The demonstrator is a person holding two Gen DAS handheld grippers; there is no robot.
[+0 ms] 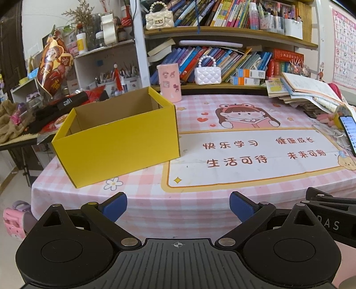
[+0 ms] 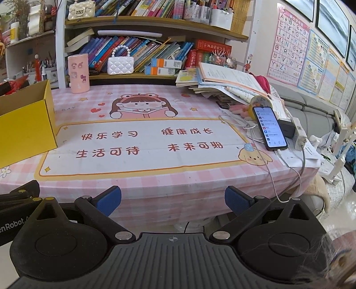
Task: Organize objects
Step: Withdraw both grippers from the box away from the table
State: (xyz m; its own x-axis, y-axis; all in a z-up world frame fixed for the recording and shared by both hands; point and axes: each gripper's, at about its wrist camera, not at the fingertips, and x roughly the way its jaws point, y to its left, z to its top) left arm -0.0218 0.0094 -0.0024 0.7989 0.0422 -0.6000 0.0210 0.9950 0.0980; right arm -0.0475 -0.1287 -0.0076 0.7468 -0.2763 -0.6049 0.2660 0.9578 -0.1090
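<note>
Box (image 1: pixel 115 135) sits on table (image 1: pixel 222 200), left half of left wrist frame, open side up. Cup (image 1: pixel 168 82) stands behind box, at table's far edge. Small bag (image 1: pixel 207 74) on shelf right of cup; second bag (image 1: pixel 159 19) on shelf above. Book pile (image 2: pixel 227 82) at table's far right; phone (image 2: pixel 269 126) lies in front of it, cable (image 2: pixel 287 177) running toward lower right.

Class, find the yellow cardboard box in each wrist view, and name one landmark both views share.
Left wrist view: yellow box sits left of centre on the table, open top visible.
Right wrist view: yellow box is cut off at the left edge.
Shared landmark: the pink cylinder behind the box.
</note>
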